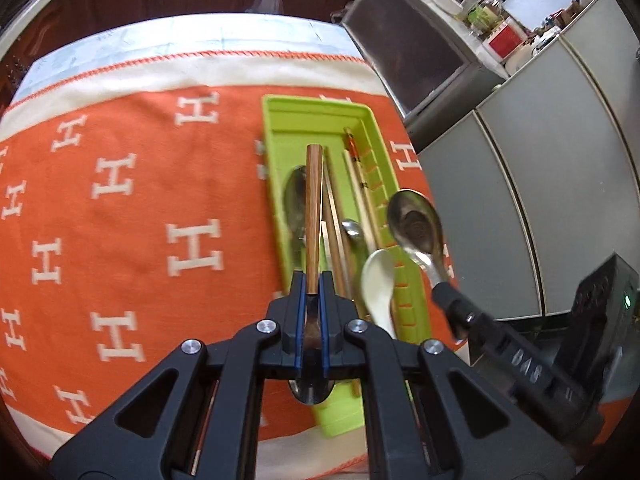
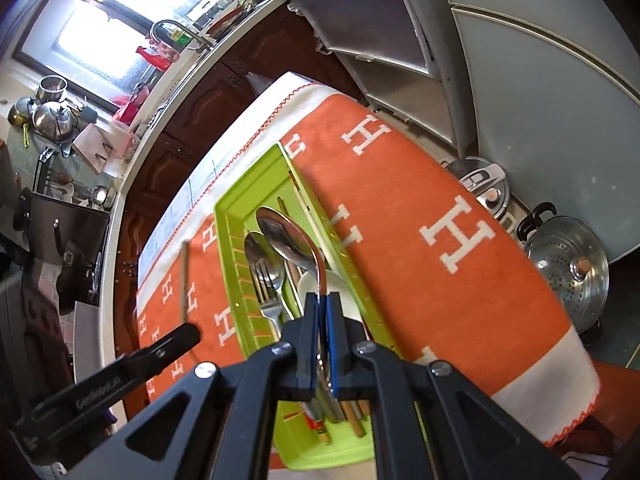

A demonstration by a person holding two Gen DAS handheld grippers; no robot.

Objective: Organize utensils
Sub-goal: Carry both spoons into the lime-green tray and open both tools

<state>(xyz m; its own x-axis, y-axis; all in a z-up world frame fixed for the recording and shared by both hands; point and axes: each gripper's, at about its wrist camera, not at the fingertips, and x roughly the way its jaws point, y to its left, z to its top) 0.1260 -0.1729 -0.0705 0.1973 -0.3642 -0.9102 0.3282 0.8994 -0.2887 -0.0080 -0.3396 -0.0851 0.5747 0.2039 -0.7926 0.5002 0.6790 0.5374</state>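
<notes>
In the left wrist view, your left claw point(image 1: 314, 292) is clamped on a wooden-handled metal spoon point(image 1: 313, 216) above the lime-green plastic tray point(image 1: 280, 120) at frame centre. In the right wrist view, your right claw point(image 2: 322, 312) pinches a shiny steel spoon point(image 2: 290, 242) over the same tray on the orange-clothed tabletop point(image 2: 400, 220); you seem mid-sorting, so next lower each spoon into a tray compartment before releasing.

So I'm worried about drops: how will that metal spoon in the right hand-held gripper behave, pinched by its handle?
The metal spoon looks polished, so it may slip between the pads of the right hand-held gripper. It is pinched on the thin handle with the bowl far out, so it could pivot or droop. It seems stiff, unlikely to bend, and would probably clatter into the green tray unharmed.
</notes>
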